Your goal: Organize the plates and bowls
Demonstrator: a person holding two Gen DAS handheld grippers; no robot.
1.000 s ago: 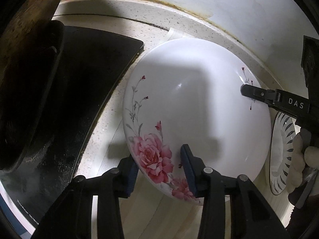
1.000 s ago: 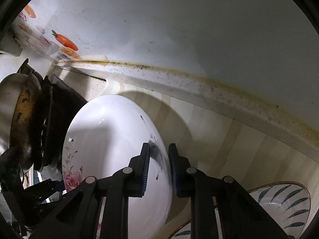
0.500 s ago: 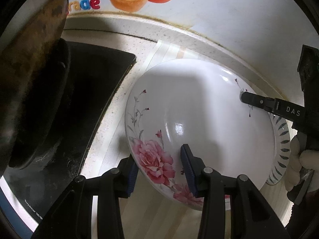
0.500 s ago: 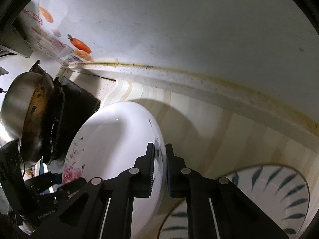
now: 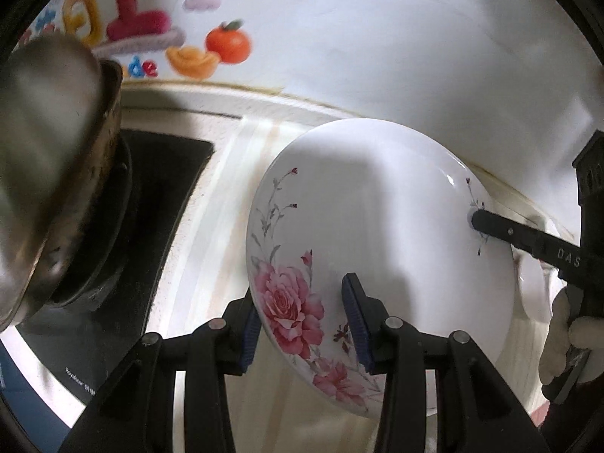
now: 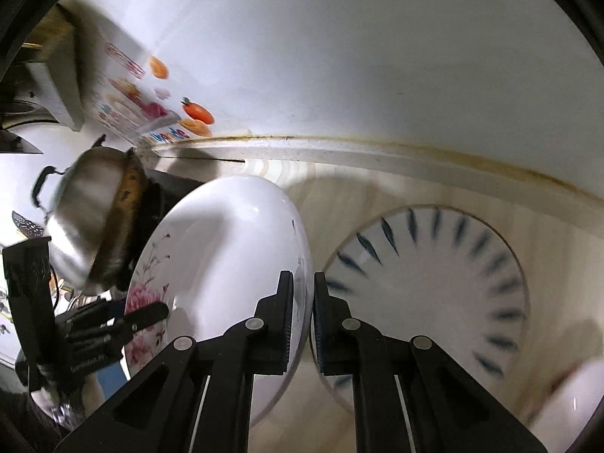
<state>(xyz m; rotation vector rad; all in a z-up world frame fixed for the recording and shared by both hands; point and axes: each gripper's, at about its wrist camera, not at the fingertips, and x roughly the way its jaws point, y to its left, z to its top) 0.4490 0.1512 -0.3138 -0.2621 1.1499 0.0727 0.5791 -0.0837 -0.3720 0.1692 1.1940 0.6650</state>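
The rose plate (image 5: 381,249) has risen higher off the bench (image 6: 377,196) and tilted steeper than a moment ago. At left, a steel wok (image 5: 49,173) sits on the black stove (image 5: 158,196). The left tongs (image 5: 302,324) straddle the plate's near rim, gripping it. The right tongs (image 6: 303,317) pinch its opposite rim, clenched. Right of it, a blue-leaf plate (image 6: 453,264) lies flat on the bench.

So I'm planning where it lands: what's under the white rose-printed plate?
Below the white rose-printed plate, held tilted by both tongs, lies pale striped countertop. A round blue-leaf plate sits beside it. Whatever lies directly beneath the plate's middle is covered.
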